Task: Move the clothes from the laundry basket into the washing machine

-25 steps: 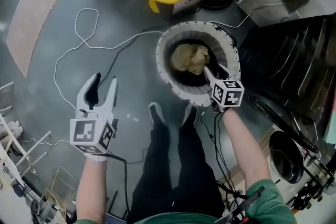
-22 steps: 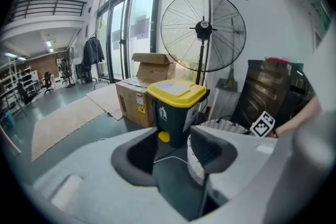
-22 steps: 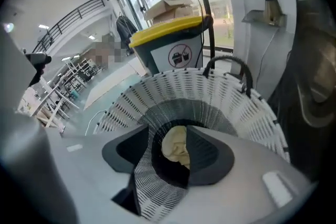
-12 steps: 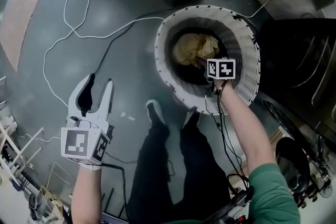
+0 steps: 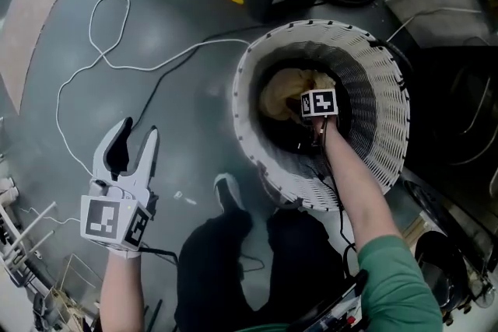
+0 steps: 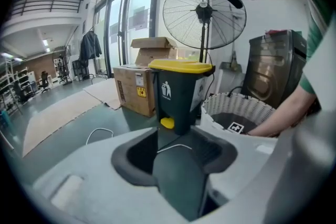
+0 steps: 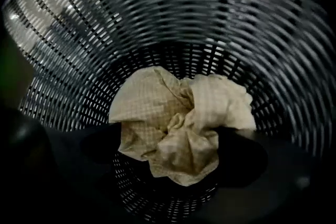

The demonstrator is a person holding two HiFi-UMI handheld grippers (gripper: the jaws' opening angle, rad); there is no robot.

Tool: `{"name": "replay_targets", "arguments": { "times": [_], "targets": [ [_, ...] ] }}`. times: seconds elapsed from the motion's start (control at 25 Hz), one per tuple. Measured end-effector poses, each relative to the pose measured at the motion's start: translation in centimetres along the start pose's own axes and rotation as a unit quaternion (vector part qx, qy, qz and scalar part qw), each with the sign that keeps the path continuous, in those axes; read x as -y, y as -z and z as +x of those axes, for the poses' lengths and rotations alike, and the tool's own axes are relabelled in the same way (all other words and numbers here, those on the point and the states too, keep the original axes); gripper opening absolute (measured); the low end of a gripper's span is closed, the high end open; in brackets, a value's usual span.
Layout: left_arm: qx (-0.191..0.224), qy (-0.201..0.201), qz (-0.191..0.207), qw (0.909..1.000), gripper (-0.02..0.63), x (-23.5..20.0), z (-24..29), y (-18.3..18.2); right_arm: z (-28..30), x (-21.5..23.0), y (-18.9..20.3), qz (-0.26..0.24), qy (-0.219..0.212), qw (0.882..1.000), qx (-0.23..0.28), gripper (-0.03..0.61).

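Right tongs (image 5: 318, 106) (just opened, empty) face one cloth (image 7: 178, 123) in one basket (image 5: 381, 89).

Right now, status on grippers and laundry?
Right gripper inside white woven laundry basket, jaws just opening. Crumpled beige checked cloth between jaws, ungripped. Left gripper open, empty.

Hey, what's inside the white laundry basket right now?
A crumpled beige cloth lies on the laundry basket's bottom. The right tool reaches in above it, jaws just opened wide, pads not on the cloth. Anything under the cloth is covered.
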State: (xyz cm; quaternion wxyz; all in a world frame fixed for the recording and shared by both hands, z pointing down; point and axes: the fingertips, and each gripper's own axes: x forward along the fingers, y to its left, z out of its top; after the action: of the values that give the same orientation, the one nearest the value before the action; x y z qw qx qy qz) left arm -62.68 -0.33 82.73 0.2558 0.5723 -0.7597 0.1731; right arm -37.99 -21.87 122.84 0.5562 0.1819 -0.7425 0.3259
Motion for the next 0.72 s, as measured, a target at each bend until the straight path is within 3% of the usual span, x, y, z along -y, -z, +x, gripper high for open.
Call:
{"name": "replay_targets", "arguments": {
  "times": [0.08, 0.52, 0.6, 0.72],
  "targets": [
    [0.001, -0.002, 0.0, 1.0, 0.196, -0.7, 0.7, 0.6, 2.0, 0.2, 0.2, 0.007, -0.012, 1.0, -0.014, 0.583],
    [-0.005, -0.003, 0.015, 0.9999, 0.193, -1.7, 2.2, 3.4, 7.4, 2.1, 0.4, -0.031, 0.012, 0.999, -0.019, 0.57],
    [-0.002, -0.009, 0.011, 0.9999, 0.187, -2.0, 1.8, 3.3, 6.7, 2.4, 0.7, -0.056, 0.024, 0.998, -0.026, 0.463],
    [0.004, -0.017, 0.0, 0.9999, 0.176, -2.3, 1.1, 2.9, 5.1, 1.8, 0.8, -0.108, 0.033, 0.993, -0.023, 0.247]
  ]
}}
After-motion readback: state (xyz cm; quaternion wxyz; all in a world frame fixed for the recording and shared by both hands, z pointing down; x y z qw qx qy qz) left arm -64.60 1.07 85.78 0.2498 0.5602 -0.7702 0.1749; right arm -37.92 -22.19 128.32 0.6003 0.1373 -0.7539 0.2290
